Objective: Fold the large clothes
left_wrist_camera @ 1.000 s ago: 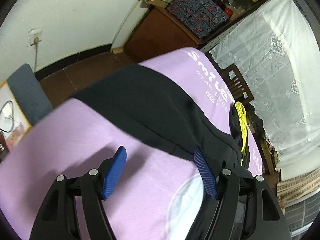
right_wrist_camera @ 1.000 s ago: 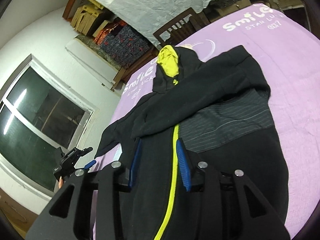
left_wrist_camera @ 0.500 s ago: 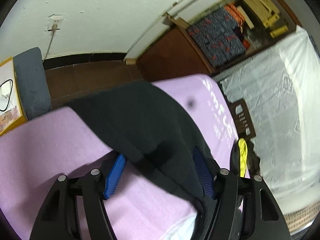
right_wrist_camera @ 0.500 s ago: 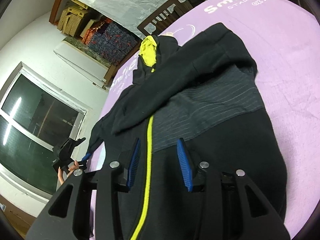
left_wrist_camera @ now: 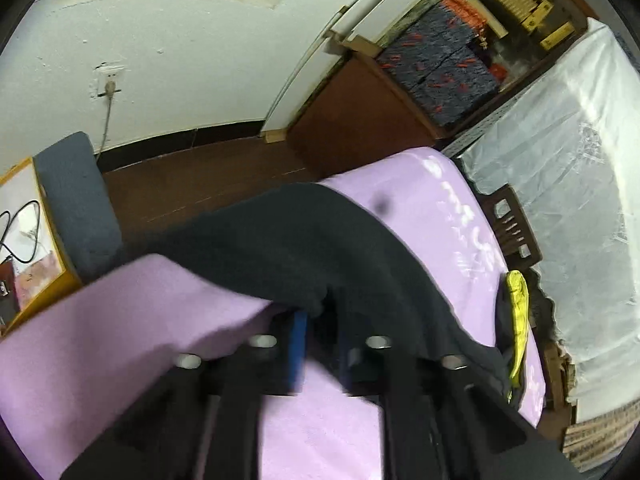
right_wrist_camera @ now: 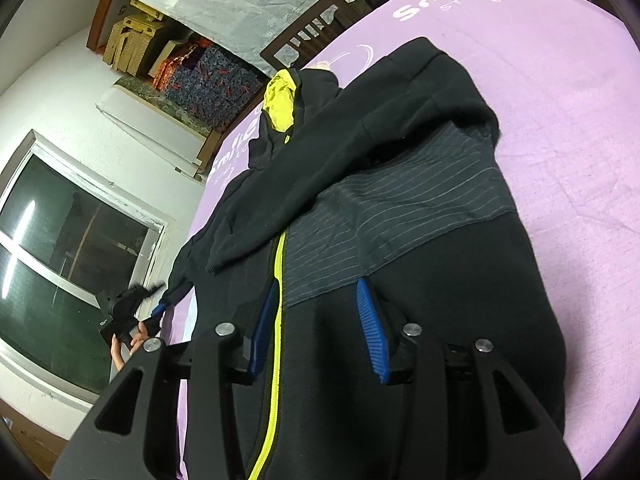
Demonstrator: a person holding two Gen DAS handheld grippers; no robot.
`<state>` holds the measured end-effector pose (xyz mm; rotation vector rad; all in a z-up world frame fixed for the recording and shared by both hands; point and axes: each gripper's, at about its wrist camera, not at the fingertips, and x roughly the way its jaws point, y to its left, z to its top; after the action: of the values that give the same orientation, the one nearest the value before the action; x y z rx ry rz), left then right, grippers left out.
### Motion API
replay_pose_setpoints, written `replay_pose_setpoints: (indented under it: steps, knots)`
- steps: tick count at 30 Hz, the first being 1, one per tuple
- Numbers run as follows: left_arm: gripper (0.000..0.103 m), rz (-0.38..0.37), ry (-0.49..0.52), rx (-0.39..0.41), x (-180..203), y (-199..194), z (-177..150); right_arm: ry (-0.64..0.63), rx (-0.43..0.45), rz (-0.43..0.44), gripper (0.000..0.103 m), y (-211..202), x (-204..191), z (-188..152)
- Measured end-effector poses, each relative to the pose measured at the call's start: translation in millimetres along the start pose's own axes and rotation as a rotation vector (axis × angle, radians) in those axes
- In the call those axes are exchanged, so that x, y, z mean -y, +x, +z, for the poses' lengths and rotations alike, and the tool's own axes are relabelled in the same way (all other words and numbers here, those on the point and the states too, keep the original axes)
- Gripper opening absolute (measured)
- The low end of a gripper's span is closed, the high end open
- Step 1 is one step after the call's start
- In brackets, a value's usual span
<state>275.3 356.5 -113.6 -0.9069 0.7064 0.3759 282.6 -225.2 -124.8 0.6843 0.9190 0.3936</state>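
The black hoodie (right_wrist_camera: 400, 208) lies spread on the purple sheet (right_wrist_camera: 568, 128), zipper (right_wrist_camera: 276, 320) up, one sleeve folded across the chest. The left gripper (left_wrist_camera: 320, 320) has its jaws pressed together, pinching the other sleeve (left_wrist_camera: 288, 248) at the sheet's edge. The right gripper (right_wrist_camera: 320, 320) hovers over the hoodie's lower front, jaws spread and just opening a little, gripping nothing.

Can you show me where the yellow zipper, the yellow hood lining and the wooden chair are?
yellow zipper (right_wrist_camera: 276, 320): right wrist view, middle of the strip down the black jacket front.
yellow hood lining (right_wrist_camera: 280, 100): right wrist view, centre of the bright patch inside the hood.
wooden chair (right_wrist_camera: 308, 34): right wrist view, slatted backrest beyond the bed.
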Motion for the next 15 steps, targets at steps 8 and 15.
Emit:
replay_pose_setpoints:
  steps: [8,15]
  knots:
    - [0.005,0.049,0.137,0.040,29,-23,-1,-0.005,0.029,-0.007,0.041,-6,-2,5]
    - [0.005,0.063,0.368,0.106,110,-56,-17,-0.013,0.044,0.007,0.041,-14,-3,5]
